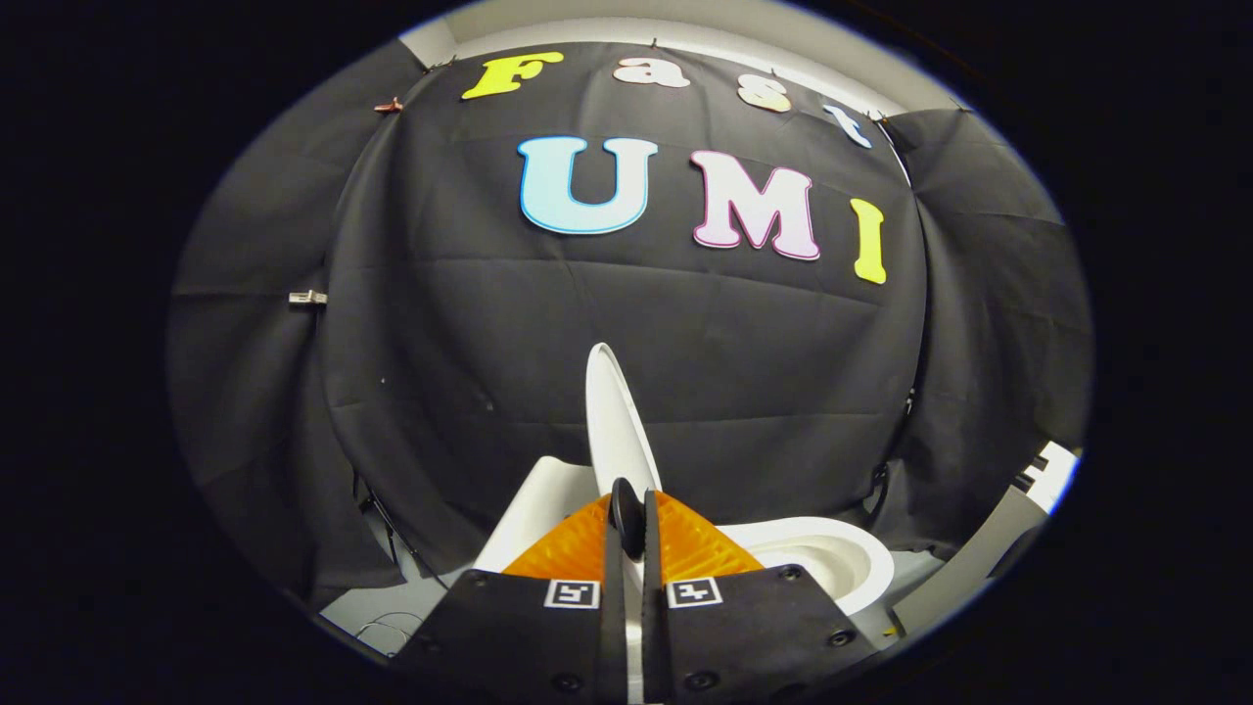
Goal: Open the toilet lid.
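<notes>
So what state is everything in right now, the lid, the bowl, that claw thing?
Toilet lid: raised, standing close to upright, seen edge-on.
Toilet bowl: uncovered, inside showing.
Tank: behind the lid, which has not reached it.
Claw: fingers drawn nearly together, pinching the lid's lower edge between them.

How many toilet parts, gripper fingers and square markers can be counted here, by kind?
Lid, raised, gripped edge-on between the fingers: 1
Bowl: 1
Tank: 1
Fingers: 2
Markers: 2
Total: 7
</notes>
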`<state>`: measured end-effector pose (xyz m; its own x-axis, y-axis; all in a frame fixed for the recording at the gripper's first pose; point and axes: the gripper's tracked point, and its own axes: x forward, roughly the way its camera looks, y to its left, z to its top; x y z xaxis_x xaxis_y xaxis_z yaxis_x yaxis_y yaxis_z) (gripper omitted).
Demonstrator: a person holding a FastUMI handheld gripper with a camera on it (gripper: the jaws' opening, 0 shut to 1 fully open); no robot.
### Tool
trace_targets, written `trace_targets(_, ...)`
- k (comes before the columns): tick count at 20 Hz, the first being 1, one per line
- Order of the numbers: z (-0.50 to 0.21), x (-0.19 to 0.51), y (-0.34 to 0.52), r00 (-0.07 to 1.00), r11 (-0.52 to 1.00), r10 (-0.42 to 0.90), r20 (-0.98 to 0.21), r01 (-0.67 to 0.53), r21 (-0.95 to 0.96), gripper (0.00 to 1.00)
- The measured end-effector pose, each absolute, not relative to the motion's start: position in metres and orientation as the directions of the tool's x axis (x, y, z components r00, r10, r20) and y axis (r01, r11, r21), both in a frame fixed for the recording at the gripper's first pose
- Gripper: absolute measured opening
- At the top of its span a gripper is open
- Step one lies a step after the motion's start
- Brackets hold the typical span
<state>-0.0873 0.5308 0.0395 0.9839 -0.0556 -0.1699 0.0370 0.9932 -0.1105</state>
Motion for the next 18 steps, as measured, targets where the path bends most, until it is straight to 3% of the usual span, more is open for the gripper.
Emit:
trace_targets(2, 0.046, -0.089, 0.533, 0.986, 0.994, -0.023, -0.162, 0.006, -0.106, 0.2)
trace_targets(7, 0.041, -0.096, 0.553, 0.972, 0.992, 0.122, -0.199, -0.123, 0.008, 0.97)
trace_targets(18, 0.123, -0.102, 0.495, 0.977, 0.978, 0.209, -0.05, -0.21, -0.007, 0.99)
